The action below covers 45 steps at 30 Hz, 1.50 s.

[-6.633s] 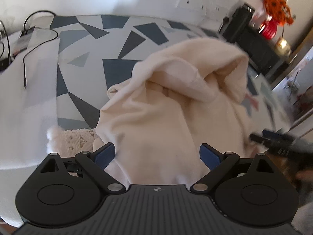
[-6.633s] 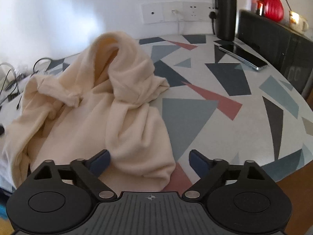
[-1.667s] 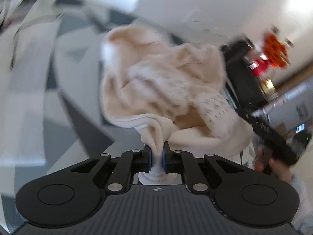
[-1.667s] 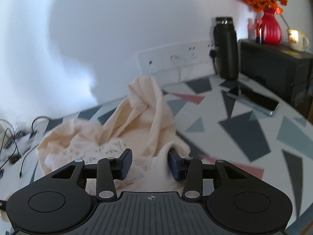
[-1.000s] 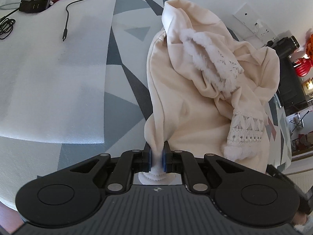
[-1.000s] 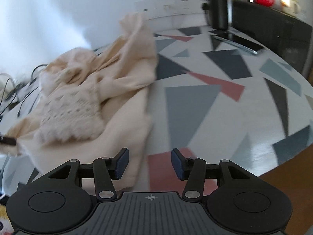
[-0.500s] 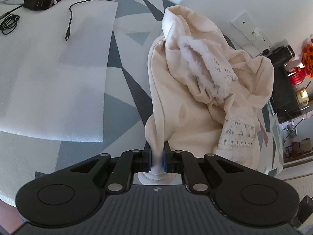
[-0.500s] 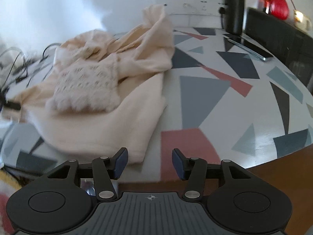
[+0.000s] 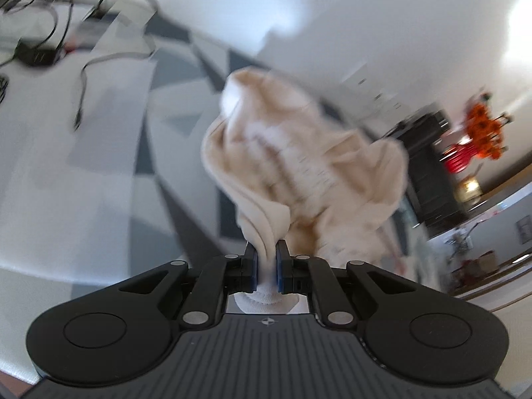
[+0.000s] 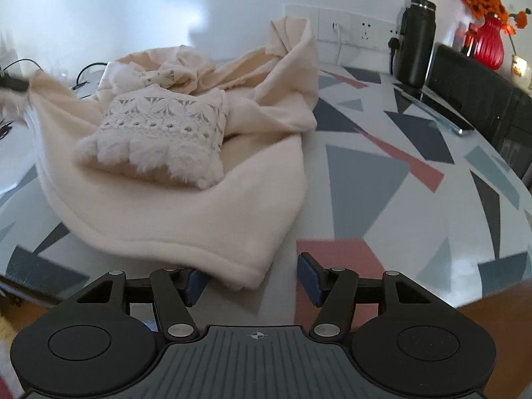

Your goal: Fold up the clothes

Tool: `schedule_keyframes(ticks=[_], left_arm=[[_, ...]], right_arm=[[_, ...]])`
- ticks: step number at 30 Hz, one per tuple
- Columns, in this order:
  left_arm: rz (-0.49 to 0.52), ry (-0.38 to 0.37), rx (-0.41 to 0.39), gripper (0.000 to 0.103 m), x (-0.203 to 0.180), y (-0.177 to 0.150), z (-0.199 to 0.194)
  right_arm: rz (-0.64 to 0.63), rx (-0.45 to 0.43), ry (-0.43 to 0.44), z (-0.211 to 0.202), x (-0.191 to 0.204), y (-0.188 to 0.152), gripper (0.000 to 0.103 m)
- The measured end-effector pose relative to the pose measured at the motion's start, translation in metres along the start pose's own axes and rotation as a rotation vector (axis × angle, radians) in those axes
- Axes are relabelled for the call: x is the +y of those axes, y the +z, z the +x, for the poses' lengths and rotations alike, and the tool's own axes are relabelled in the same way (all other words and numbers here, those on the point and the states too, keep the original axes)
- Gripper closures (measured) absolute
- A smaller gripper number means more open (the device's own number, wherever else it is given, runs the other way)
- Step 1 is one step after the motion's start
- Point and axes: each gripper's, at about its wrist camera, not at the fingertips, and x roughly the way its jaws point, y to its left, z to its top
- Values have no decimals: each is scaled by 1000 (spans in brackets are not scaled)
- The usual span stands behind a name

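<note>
Right wrist view is showing my spread right gripper (image 10: 251, 278) straddling the cream sweater's (image 10: 186, 196) near hem corner (left gripper (image 9: 266, 267) is clamping its far edge).

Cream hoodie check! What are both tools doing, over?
Left tool shut on the cream hoodie's cuff. Right tool open at its hem corner, nothing gripped. Hoodie crumpled on table, unfolded. Nothing in the way.

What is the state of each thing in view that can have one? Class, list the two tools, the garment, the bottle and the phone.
Left tool: shut, pinching a fold of the garment.
Right tool: open, holding nothing, at the garment's hem.
Cream garment: crumpled, unfolded, lace-trimmed part on top.
Black bottle: upright, lid on.
Phone: lying flat.
</note>
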Motion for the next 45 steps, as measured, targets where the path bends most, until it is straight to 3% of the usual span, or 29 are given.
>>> schedule_keyframes(ticks=[1,5,7,10,13,16,18,19,22,25,29,30,32,34,37,40,43,45], left_arm=[[2,-16,-14,93,-3,3,-1],[6,-40,-59,93,-12,15,-2],[-13,-55,-64,93,-15,20,2],[-38,-83,-68,93,-22,26,9],[3,-135,-74,93,-40,33,15],[27,-202,-96,94,-57,48,19],[40,-227,-135,94,-65,52,17],[37,-233,-153,94,-67,53,16],[8,-216,-147,94,-58,54,11],[-26,-162,-73,94,-36,42,17],[-90,-32,84,94,7,6,39],[-111,-5,112,94,17,-3,44],[-150,47,131,94,35,-17,47],[-185,90,123,94,48,-23,45],[-166,172,83,94,57,-22,38],[-121,252,66,94,61,-16,33],[-103,262,94,94,64,-15,35],[-66,278,115,94,60,-17,37]], right_arm=[[3,-6,3,2,0,3,53],[45,-76,6,1,-17,31,84],[69,-117,4,-1,-28,47,89],[107,-209,-61,-8,-55,84,93],[136,-342,-149,-26,-82,129,94],[100,-535,-230,-58,-91,174,94],[29,-583,-248,-72,-85,189,94],[-13,-582,-248,-76,-82,194,93],[-93,-465,-219,-73,-75,184,93],[-138,-276,-176,-56,-72,148,93],[-144,-46,-106,-38,-66,82,91],[-147,1,-97,-35,-63,67,87],[-163,71,-95,-33,-57,37,66],[-179,92,-107,-38,-49,15,59],[-142,100,-186,-37,-57,2,59],[-4,68,-207,-47,-81,3,59],[180,0,-121,-57,-101,6,61],[206,-8,-42,-53,-99,8,61]])
